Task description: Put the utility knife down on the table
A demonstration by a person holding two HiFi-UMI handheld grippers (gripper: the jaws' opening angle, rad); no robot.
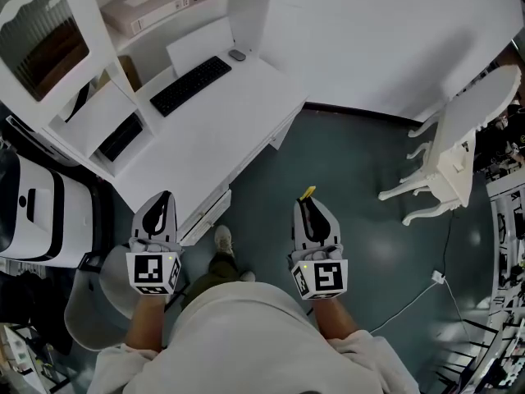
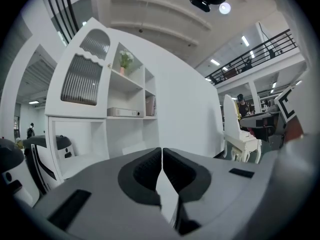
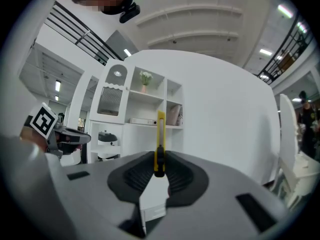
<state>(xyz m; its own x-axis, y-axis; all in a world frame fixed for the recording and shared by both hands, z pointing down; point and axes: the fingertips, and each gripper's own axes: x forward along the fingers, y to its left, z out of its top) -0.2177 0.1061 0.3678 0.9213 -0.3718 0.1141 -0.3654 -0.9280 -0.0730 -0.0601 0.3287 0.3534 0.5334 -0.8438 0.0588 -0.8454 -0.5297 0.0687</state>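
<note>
We hold 2 grippers out ahead of us, side by side; the left gripper (image 2: 162, 153) has its jaws pressed together with nothing between them; the right gripper (image 3: 160, 160) is clamped on the yellow utility knife (image 3: 160, 134), which stands upright between the dark pads, its slim end rising past the jaw tips.

From the head view, the knife's yellow tip pokes out beyond the right gripper over the dark teal floor (image 1: 344, 179); it is not on the white desk (image 1: 221, 146), which lies ahead and to our left. The left gripper's tips sit by the desk's near corner.

On the desk lies 1 black keyboard (image 1: 190, 84), with a small grey mouse (image 1: 237, 55) just beside its far end; a second dark keyboard (image 1: 120, 136) rests on a lower ledge to the left. A white shelf unit (image 1: 49, 23) rises behind the desk, and a pale binder (image 1: 156, 6) lies flat on 1 of its shelves. A white-and-black machine (image 1: 33, 208) stands left of the desk; a white chair (image 1: 459, 146) stands well apart on the right; our white shoe (image 1: 222, 238) shows on the floor between the 2 grippers.
</note>
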